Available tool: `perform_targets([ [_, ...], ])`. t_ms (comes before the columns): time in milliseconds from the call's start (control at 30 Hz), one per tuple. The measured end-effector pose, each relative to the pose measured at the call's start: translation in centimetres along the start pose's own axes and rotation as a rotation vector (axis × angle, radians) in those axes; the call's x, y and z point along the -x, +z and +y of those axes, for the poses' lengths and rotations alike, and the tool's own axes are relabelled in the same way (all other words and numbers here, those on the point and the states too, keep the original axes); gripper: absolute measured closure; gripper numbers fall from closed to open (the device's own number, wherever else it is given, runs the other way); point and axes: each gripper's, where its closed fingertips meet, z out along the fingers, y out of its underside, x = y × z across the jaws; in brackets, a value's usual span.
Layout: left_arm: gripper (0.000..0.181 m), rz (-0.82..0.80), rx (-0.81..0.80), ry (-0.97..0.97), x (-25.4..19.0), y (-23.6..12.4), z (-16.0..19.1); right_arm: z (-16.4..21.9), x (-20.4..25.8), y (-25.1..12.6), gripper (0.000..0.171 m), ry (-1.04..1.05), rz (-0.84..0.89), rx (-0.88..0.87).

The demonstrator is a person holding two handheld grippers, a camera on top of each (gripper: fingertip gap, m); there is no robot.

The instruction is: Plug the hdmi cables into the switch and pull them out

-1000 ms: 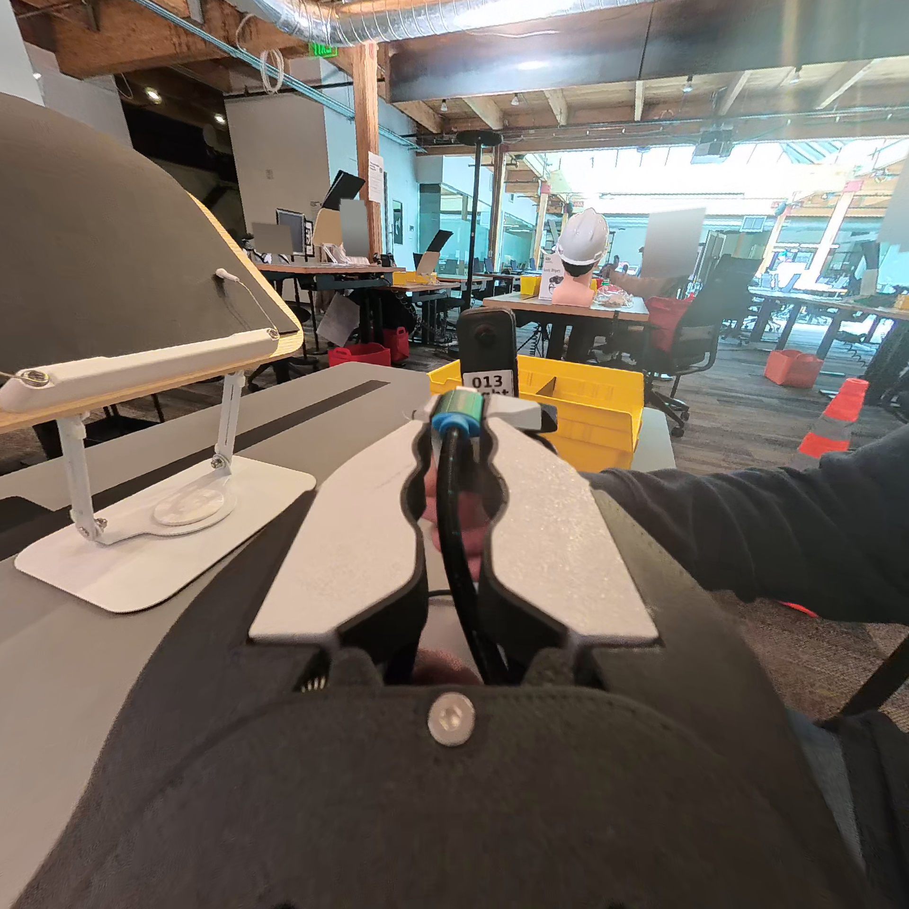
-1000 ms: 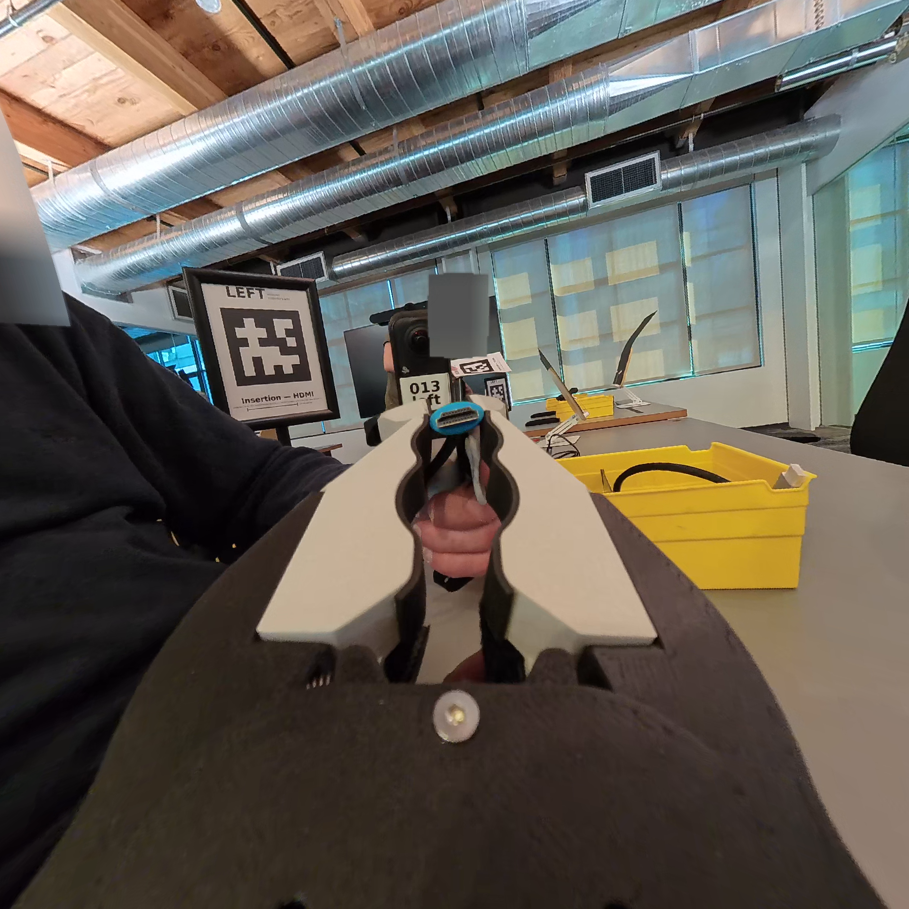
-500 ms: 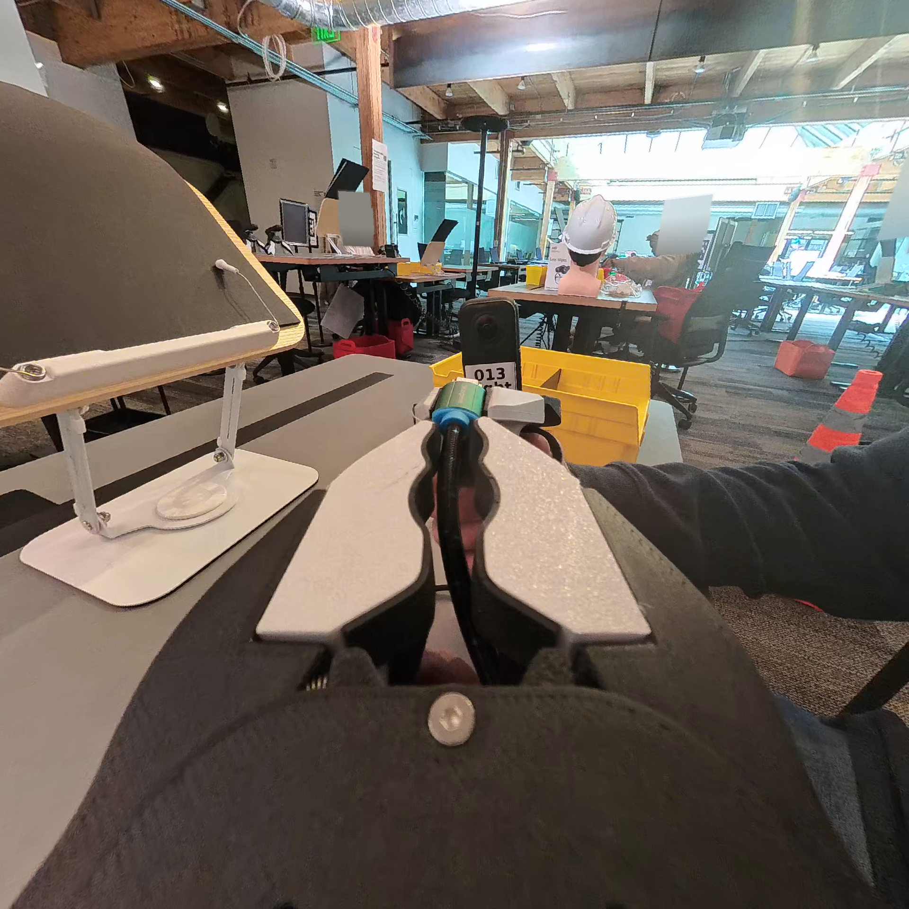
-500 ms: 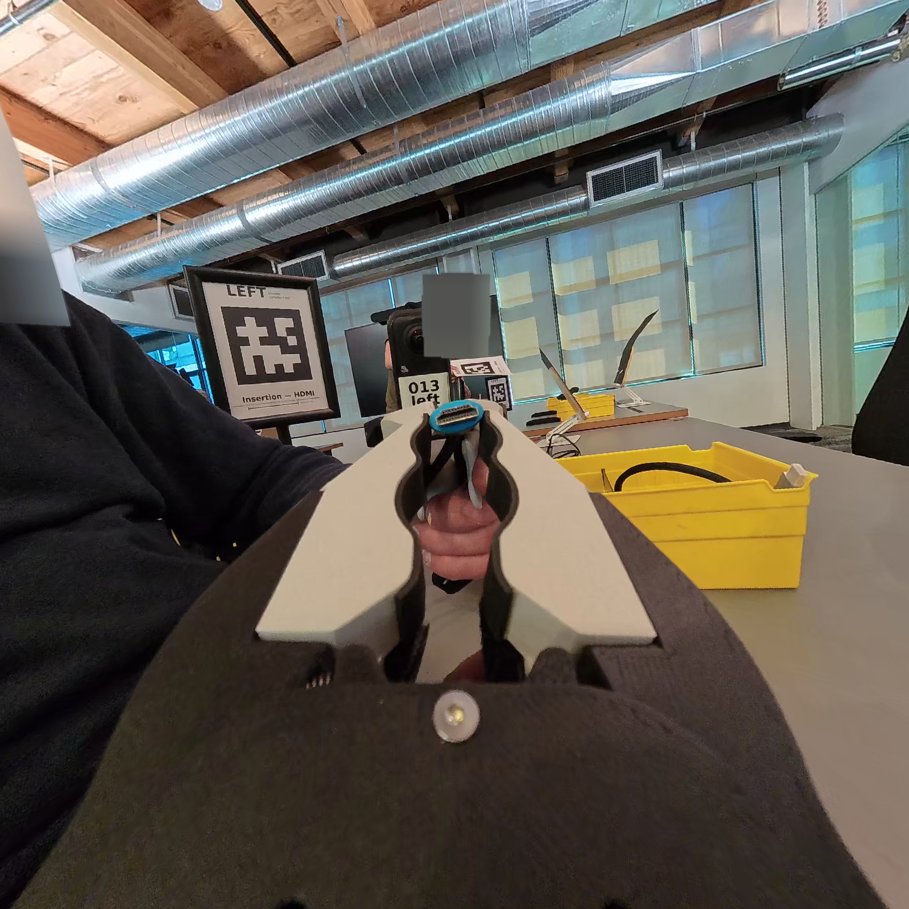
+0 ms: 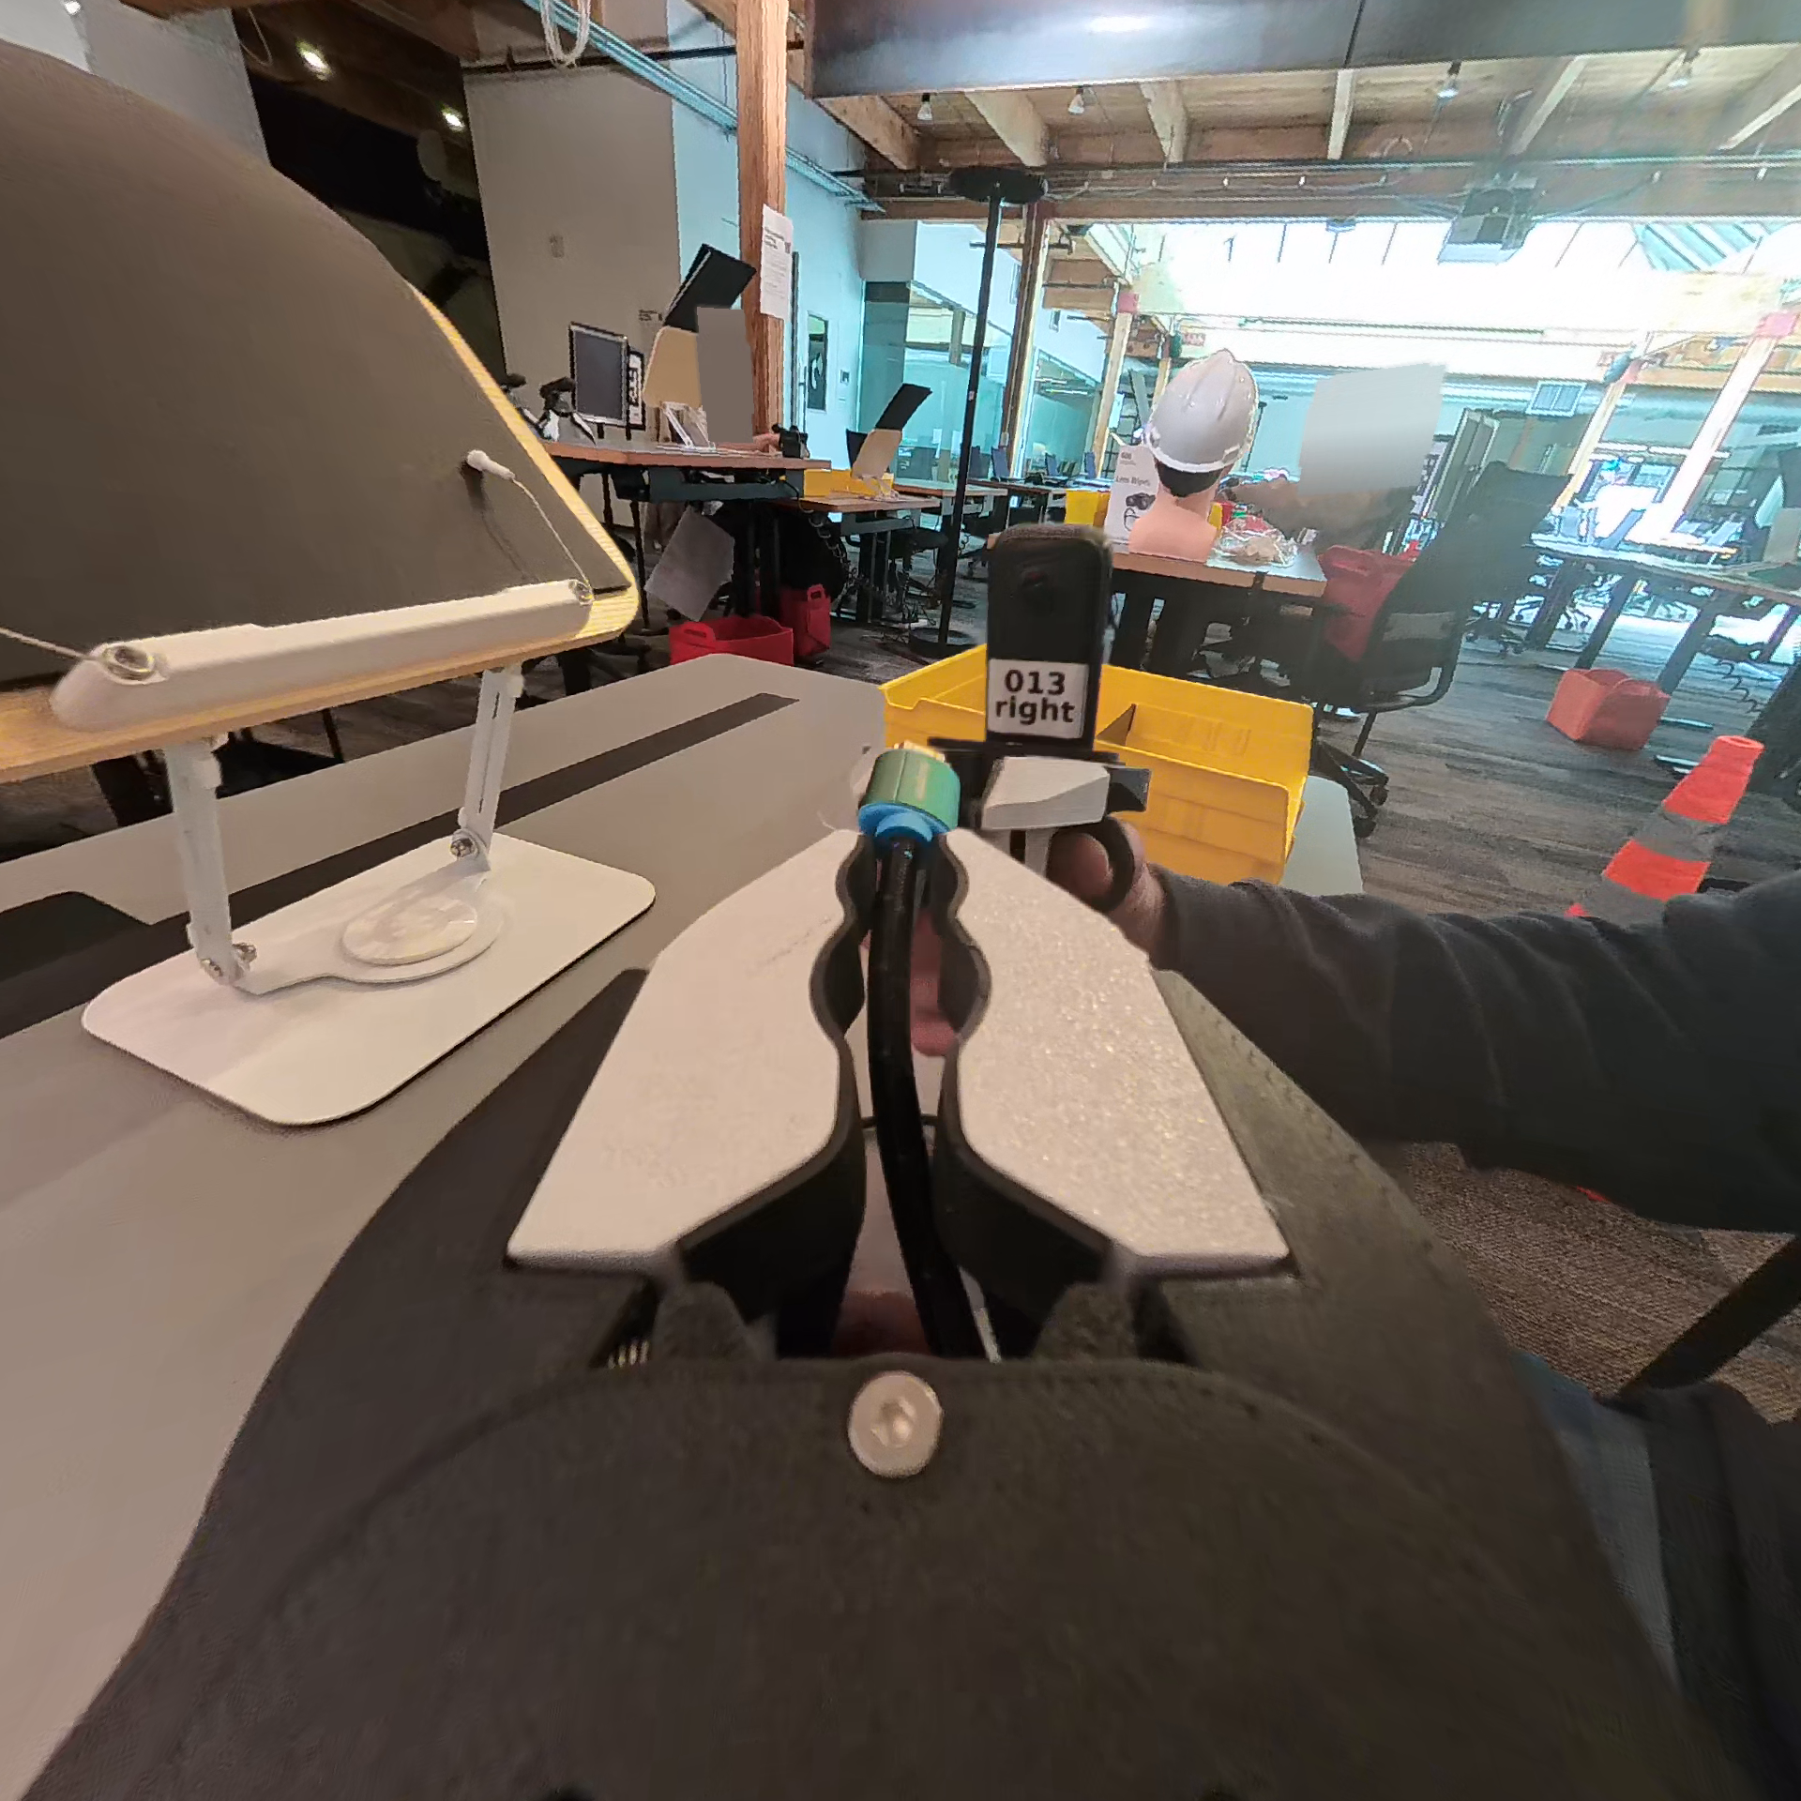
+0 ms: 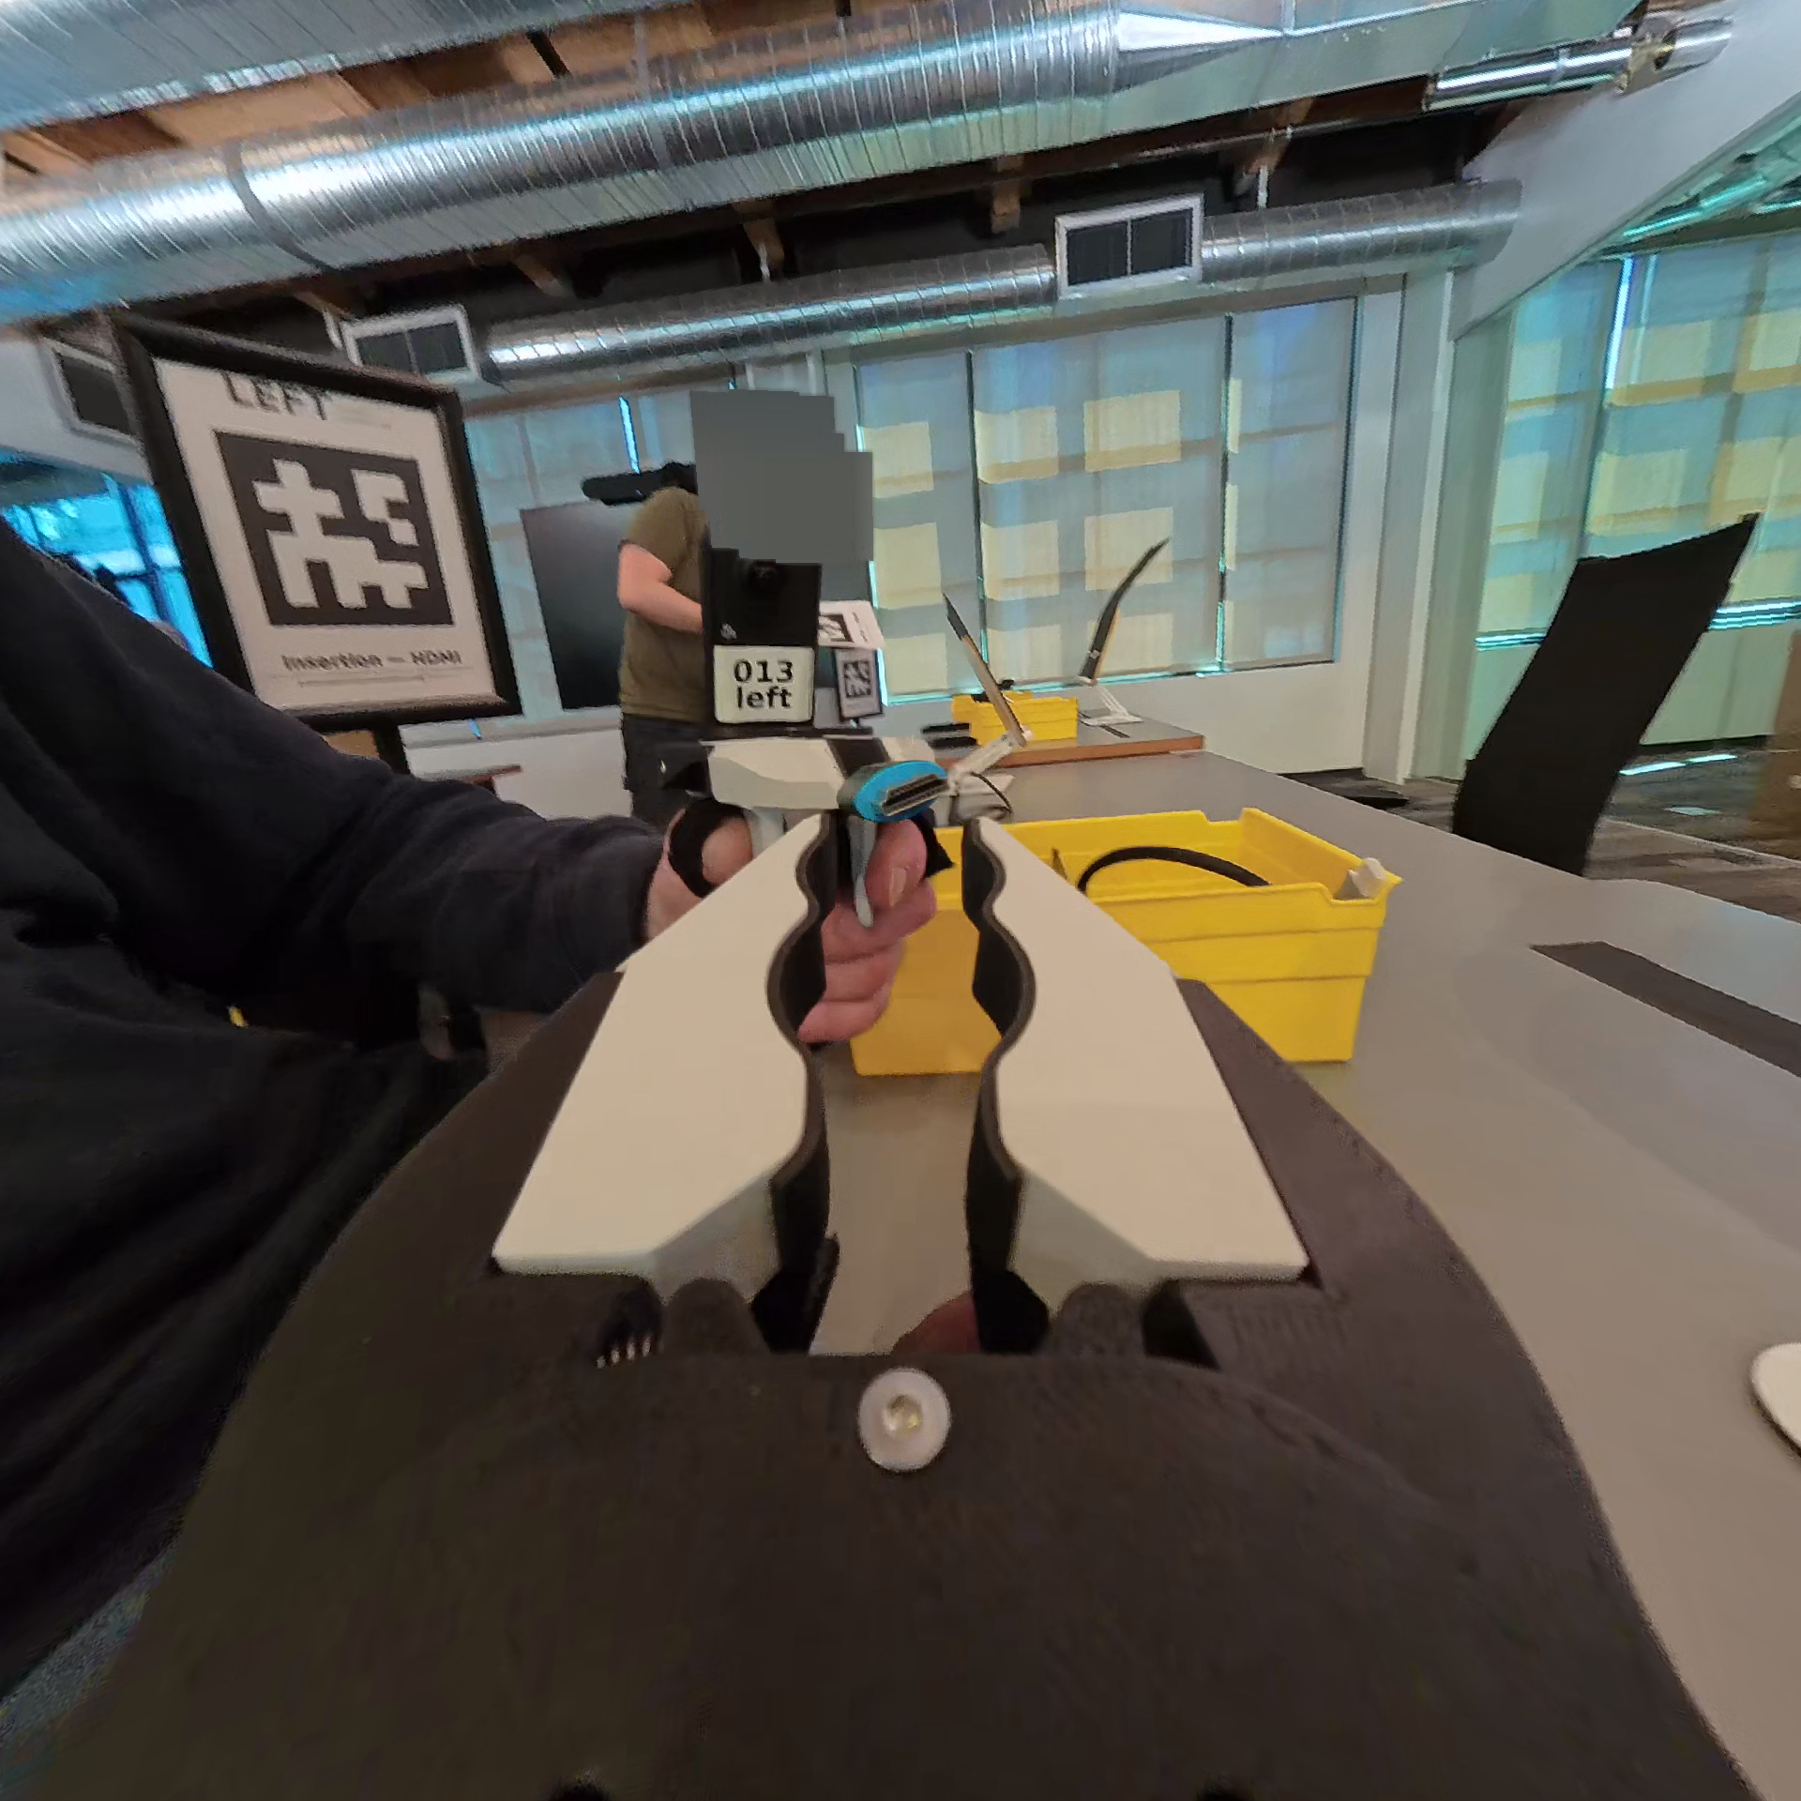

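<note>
**Plug held aloft, no switch in view**

The left gripper (image 5: 901, 858) was clamped on the black HDMI cable (image 5: 892, 1023), its blue-collared plug (image 6: 892, 791) jutting past the tips. The right gripper (image 6: 897, 858) stood parted and empty — facing the plug. The narrow pinch could have let the plug twist; the switch was not visible.

A bin (image 6: 1267, 936) sits on the table (image 6: 1462, 1121), a cable (image 6: 1165, 862) inside.
</note>
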Motion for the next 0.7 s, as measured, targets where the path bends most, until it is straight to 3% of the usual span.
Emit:
perform_targets([
  [167,0.172,-0.005,0.054,-0.010,0.7,-0.5,0.6,2.1,-1.3,-1.0,0.142,-0.144,0.097,0.204],
  [367,0.172,-0.020,0.108,0.007,1.4,-0.8,1.6,8.0,-3.4,-2.9,0.118,-0.304,0.172,0.580],
  [533,0.172,-0.002,0.130,-0.004,1.4,-0.9,2.0,11.8,-4.2,-4.0,0.104,-0.322,0.172,0.776],
  [700,0.172,-0.001,0.134,-0.016,1.6,-1.0,2.1,14.2,-5.0,-4.6,0.104,-0.326,0.163,0.884],
])
